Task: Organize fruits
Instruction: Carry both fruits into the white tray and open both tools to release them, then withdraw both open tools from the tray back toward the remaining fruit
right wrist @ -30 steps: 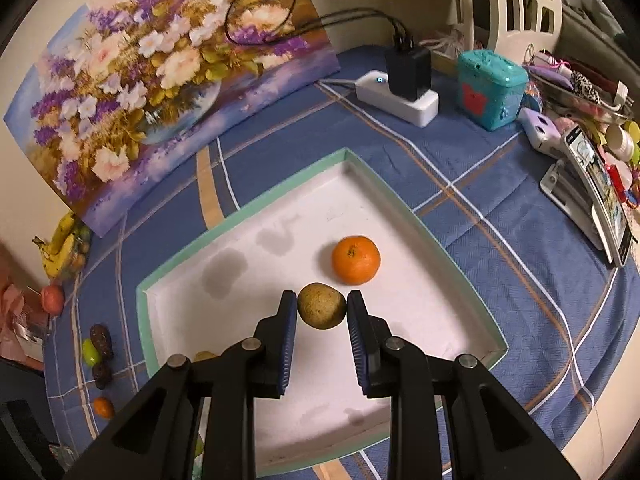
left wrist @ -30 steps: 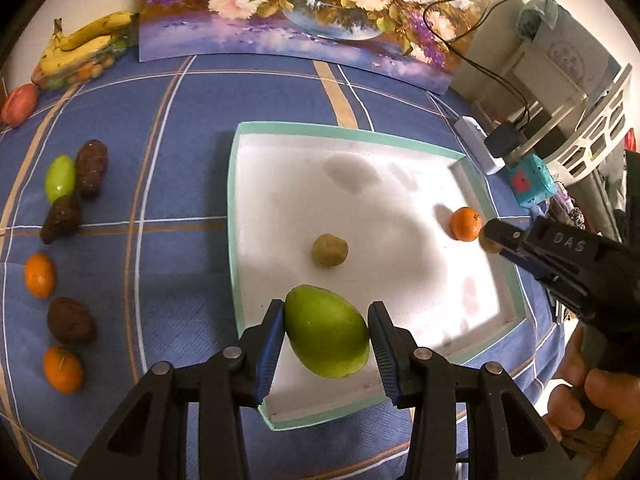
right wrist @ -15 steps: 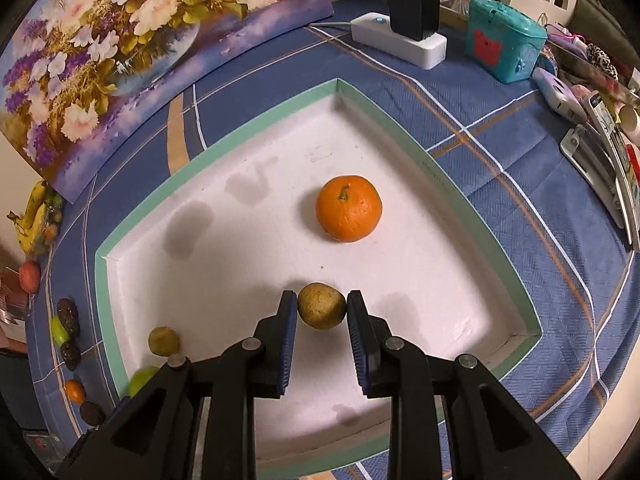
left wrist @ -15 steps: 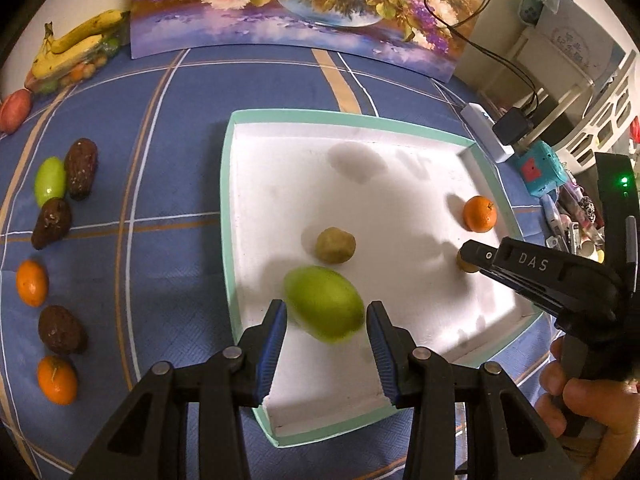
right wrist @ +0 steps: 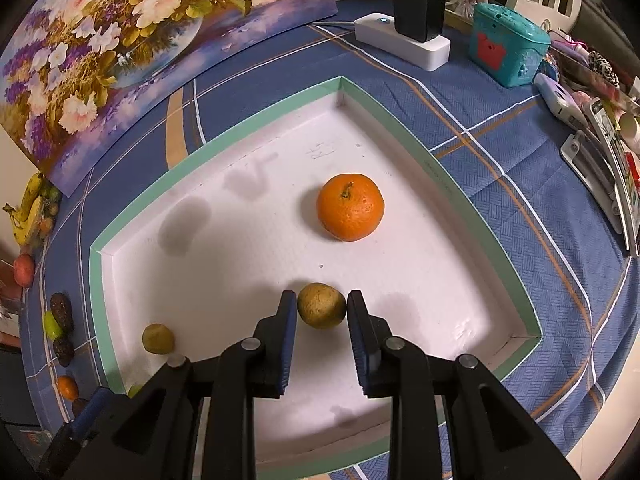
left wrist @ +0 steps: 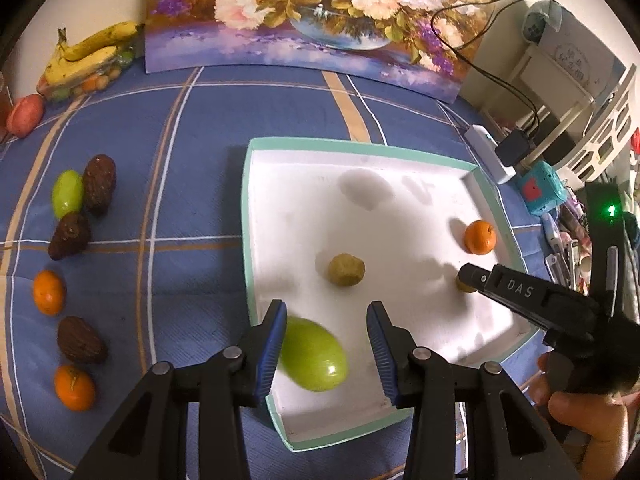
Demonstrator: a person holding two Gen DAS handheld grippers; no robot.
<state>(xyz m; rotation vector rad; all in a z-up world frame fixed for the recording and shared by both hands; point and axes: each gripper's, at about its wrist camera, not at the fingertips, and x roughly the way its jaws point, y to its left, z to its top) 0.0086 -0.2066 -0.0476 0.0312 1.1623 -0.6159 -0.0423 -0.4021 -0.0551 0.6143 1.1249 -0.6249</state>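
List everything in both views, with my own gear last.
tray: 1, white with a teal rim, on the blue cloth
green mango: 1, green, tray's near-left corner
olive-brown fruits: 2, one mid-tray, one between the right gripper's pads
tray orange: 1, orange, tray's right side
cloth oranges: 2, orange, left of the tray
dark fruits: 3, brown, left of the tray
small green fruit: 1, green, touching a dark fruit
bananas: 1 bunch, yellow, far left
red fruit: 1, far left
painting: 1, floral, back edge
power strip: 1, white, far right
teal box: 1, far right
left gripper: open, above the mango
right gripper: shut on an olive-brown fruit
hand: 1, holding the right gripper
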